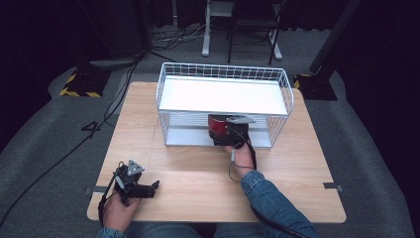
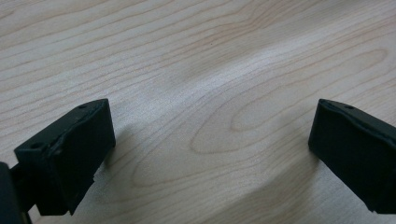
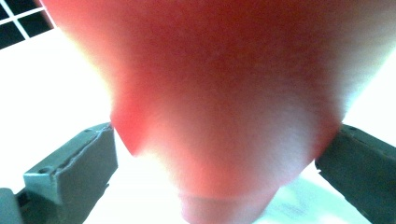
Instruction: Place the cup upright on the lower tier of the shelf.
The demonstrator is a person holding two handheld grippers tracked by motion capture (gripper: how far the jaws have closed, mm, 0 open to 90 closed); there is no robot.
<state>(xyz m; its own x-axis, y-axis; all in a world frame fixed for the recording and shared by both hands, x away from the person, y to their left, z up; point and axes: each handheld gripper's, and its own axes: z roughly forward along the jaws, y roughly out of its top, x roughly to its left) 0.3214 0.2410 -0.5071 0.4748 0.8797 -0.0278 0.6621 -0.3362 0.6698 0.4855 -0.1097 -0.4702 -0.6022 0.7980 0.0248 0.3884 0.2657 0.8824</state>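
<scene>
Between the wide-spread jaws of the right gripper (image 3: 219,154), a blurred red object (image 3: 224,93) sits close to the lens, its sides near or touching both pads; contact cannot be told. It narrows toward the camera, long axis apparently running away from the jaws. The placing on the lower shelf of the white wire rack (image 1: 171,82) looks near done, with withdrawal left. The left gripper (image 2: 210,149) rests gaping and empty over the bare counter (image 2: 210,56).
</scene>
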